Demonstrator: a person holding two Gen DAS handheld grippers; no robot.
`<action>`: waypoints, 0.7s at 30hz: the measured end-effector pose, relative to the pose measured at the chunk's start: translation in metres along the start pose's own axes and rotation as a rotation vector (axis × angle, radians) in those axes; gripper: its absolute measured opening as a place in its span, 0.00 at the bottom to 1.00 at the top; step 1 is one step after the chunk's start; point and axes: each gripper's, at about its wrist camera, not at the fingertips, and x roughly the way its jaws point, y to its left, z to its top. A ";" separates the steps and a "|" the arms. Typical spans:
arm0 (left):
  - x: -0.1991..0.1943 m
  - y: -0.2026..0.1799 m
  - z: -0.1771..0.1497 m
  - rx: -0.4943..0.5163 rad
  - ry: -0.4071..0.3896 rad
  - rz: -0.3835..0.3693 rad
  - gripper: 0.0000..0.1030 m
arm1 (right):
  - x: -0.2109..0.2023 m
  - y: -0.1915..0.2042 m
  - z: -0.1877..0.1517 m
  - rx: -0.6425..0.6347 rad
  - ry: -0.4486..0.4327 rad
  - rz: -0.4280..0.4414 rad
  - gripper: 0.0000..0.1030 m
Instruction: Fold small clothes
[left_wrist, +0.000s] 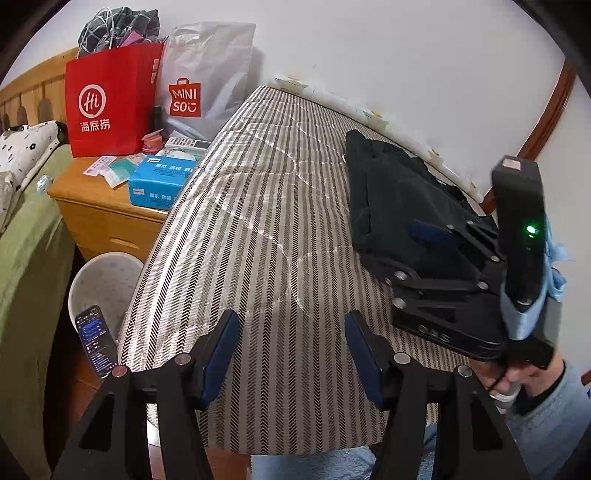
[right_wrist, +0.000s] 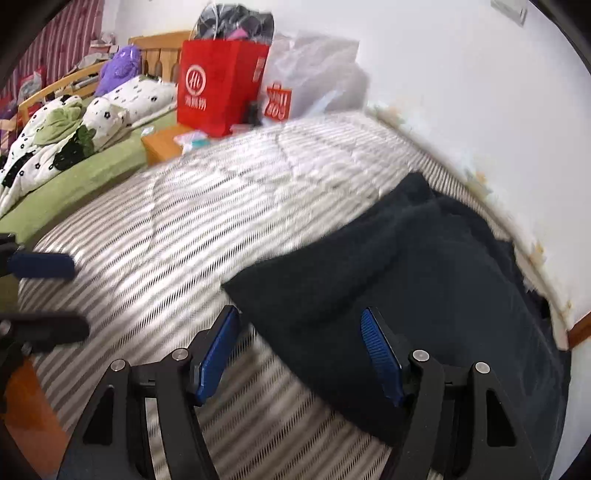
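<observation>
The dark folded garment (left_wrist: 388, 192) lies on the striped mattress (left_wrist: 266, 206) at about 2 o'clock in the left wrist view, its far edge close against the white wall (left_wrist: 406, 55). In the right wrist view the same garment (right_wrist: 406, 266) fills the 3 to 5 o'clock area, one corner pointing toward 9 o'clock over bare stripes.

The right gripper (right_wrist: 301, 350) hovers at that near corner with its blue pads (right_wrist: 380, 354) spread apart and nothing between them; whether the pads touch the cloth cannot be told through the blur. In the left wrist view this gripper (left_wrist: 439, 240) sits over the garment's near end. The left gripper (left_wrist: 291, 347) stands at 6 o'clock, its fingers also apart and empty, above bare mattress, well apart from the garment.

Open mattress runs from 6 o'clock up to 12 o'clock, free of objects. The wall bounds it from 12 to 3 o'clock, and a brown wooden trim (left_wrist: 546, 118) rises at 2 o'clock.

Past the mattress's 10 o'clock edge stands a wooden nightstand (left_wrist: 96, 218) bearing a red paper bag (left_wrist: 110, 107), a grey Miniso bag (left_wrist: 207, 81) and a blue tissue pack (left_wrist: 159, 181). Below it, at 8 o'clock, are a white bin (left_wrist: 107, 277) and a lit phone (left_wrist: 96, 339) near the mattress corner. A green-covered bed (right_wrist: 85, 173) with a spotted quilt (right_wrist: 110, 110) lies beyond at 9 to 10 o'clock.
</observation>
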 end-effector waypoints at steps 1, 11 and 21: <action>0.000 0.000 0.000 -0.005 -0.001 -0.002 0.56 | 0.002 -0.001 0.002 0.007 -0.015 -0.009 0.53; 0.011 -0.027 0.009 0.033 0.023 0.051 0.56 | -0.046 -0.069 0.009 0.260 -0.197 0.018 0.13; 0.031 -0.130 0.031 0.158 0.002 -0.024 0.56 | -0.157 -0.239 -0.085 0.652 -0.401 -0.017 0.12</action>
